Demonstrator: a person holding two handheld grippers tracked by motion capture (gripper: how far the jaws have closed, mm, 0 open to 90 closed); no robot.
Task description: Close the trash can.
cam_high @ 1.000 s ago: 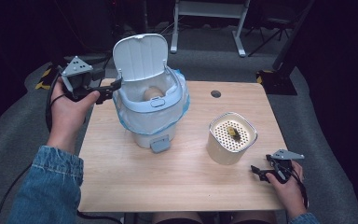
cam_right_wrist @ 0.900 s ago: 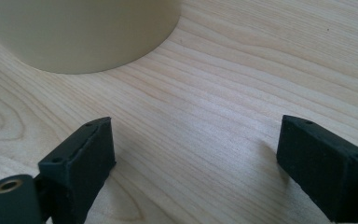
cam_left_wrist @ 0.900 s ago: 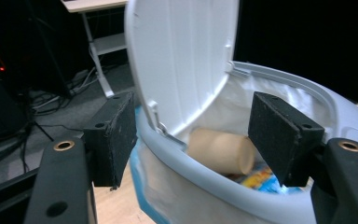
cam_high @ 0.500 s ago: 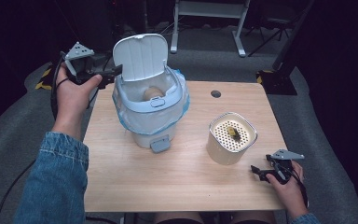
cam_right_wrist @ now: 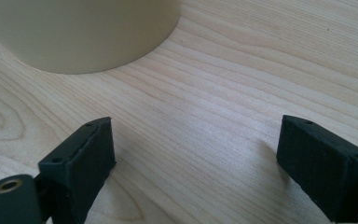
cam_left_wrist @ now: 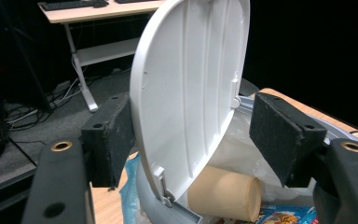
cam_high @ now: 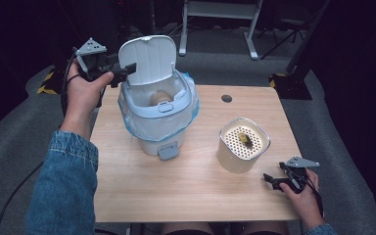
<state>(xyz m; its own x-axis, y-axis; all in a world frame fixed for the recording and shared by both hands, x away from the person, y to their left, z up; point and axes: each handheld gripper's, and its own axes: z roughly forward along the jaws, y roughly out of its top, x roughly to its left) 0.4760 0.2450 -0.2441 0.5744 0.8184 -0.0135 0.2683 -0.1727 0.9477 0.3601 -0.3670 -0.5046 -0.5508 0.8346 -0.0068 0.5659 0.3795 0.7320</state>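
- My right tool (cam_high: 273, 180) rests released on the bench (cam_high: 186, 196), just beside the cream container (cam_high: 243, 145); its own view shows bare wood between wide jaws.
- From above I see the container's perforated top, which that close view misses.
- My left tool (cam_left_wrist: 191, 135) straddles the bin's raised lid (cam_left_wrist: 191, 79) without clamping it.
- That view reveals a paper cup (cam_left_wrist: 226, 193) inside the bin (cam_high: 157, 122).

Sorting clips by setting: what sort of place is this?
Probably an office or lab room set up for recording, not a home. A small wooden table stands on grey carpet, a desk with a keyboard stands behind it, and loose cables lie on the floor.
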